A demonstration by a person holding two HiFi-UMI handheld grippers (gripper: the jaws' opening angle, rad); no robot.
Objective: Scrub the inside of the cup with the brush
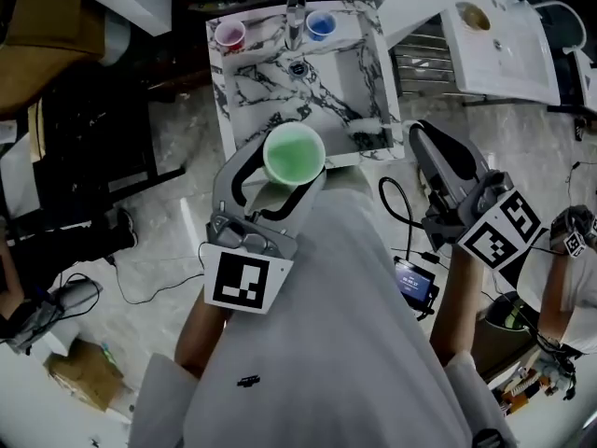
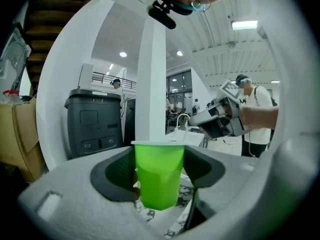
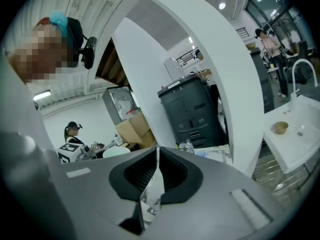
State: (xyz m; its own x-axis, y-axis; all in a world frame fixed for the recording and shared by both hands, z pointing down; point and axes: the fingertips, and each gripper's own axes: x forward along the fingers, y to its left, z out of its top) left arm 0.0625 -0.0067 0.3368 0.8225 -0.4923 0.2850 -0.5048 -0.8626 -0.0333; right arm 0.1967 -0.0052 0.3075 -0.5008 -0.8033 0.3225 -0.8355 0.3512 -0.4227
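Left gripper (image 1: 287, 168) has its jaws spread about a cup's width and clamped on the green cup (image 1: 294, 152), one pad on each side wall. Cup is upright, mouth up, looks empty from above. In the left gripper view the cup (image 2: 159, 176) sits dead centre between the dark pads, with its rim above the pad tops and its base dropping below them. The cup is held over the front edge of the marble sink (image 1: 373, 59), not resting on it.

Right gripper (image 1: 417, 131) is off to the right of the sink's front corner, tips pointing toward the basin. In the right gripper view (image 3: 157, 169) the jaws are pressed nearly together with only a thin slit between the pads and nothing gripped in it; marble shows through the gap lower down.

White brush (image 1: 368, 127) lies in the basin at the right front corner. It is near the right gripper's tips but apart from them, and to the right of the cup without touching it.

At the back of the sink a pink cup (image 1: 229, 34) stands left of the faucet (image 1: 297, 12) and a blue cup (image 1: 320, 24) stands right of it. A second white sink (image 1: 504, 45) is further right. A grey bin (image 2: 95, 121) stands behind the cup in the left gripper view.
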